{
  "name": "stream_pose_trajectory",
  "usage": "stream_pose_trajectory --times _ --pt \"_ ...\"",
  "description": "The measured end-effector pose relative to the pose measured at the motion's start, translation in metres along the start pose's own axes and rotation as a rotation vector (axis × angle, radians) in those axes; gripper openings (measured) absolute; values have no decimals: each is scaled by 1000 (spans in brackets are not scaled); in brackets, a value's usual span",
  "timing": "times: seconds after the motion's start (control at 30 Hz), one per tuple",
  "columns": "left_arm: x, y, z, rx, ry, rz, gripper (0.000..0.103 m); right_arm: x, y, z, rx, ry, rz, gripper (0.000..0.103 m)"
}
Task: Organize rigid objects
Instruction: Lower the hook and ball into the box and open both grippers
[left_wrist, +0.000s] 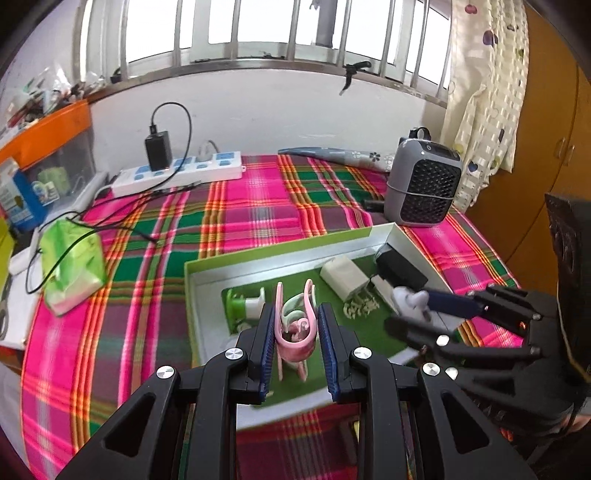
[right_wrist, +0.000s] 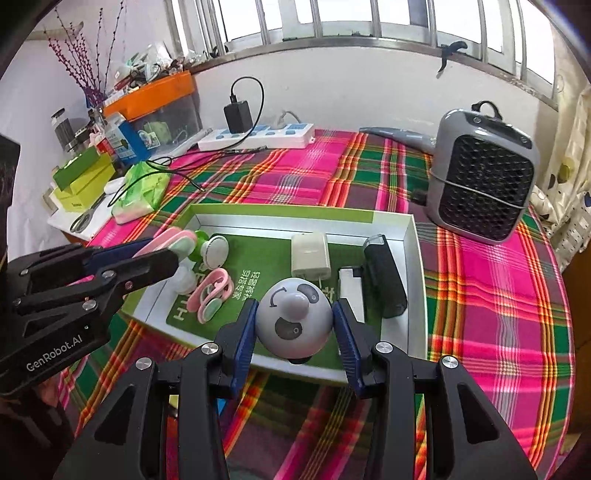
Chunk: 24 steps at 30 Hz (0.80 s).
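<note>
A shallow green box tray (left_wrist: 280, 260) (right_wrist: 413, 236) lies on the plaid cloth. My left gripper (left_wrist: 296, 314) is shut on a pink and mint clip (left_wrist: 295, 332) held over the tray's left part; it also shows in the right wrist view (right_wrist: 173, 240). My right gripper (right_wrist: 293, 325) is shut on a grey panda-face ball (right_wrist: 293, 321) above the tray's front edge, seen small in the left wrist view (left_wrist: 410, 301). In the tray lie another pink clip (right_wrist: 212, 291), a white charger (right_wrist: 310, 254), a black charger (right_wrist: 384, 280) and a green and white round piece (right_wrist: 212, 247).
A grey fan heater (right_wrist: 484, 177) stands right of the tray. A white power strip (right_wrist: 258, 134) with a black adapter lies at the back. A green tissue pack (right_wrist: 142, 192), scissors (right_wrist: 83, 219) and boxes sit at the left. A wooden cupboard (left_wrist: 546, 147) is on the right.
</note>
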<state>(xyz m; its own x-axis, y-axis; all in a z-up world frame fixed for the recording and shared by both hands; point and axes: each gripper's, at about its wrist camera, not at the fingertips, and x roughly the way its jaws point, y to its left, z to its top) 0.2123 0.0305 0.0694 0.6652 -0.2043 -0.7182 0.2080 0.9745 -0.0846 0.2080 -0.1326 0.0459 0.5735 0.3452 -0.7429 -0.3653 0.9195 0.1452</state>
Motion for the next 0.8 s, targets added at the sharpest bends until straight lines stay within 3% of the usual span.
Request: stream_pose_trajectory --times 0.5,0.8 --pt "52 -7 15 15 75 -16 22 34 -9 1 -25 73 17 43" --pt "69 -9 16 24 100 0 22 37 -6 -2 -84 63 -51 43"
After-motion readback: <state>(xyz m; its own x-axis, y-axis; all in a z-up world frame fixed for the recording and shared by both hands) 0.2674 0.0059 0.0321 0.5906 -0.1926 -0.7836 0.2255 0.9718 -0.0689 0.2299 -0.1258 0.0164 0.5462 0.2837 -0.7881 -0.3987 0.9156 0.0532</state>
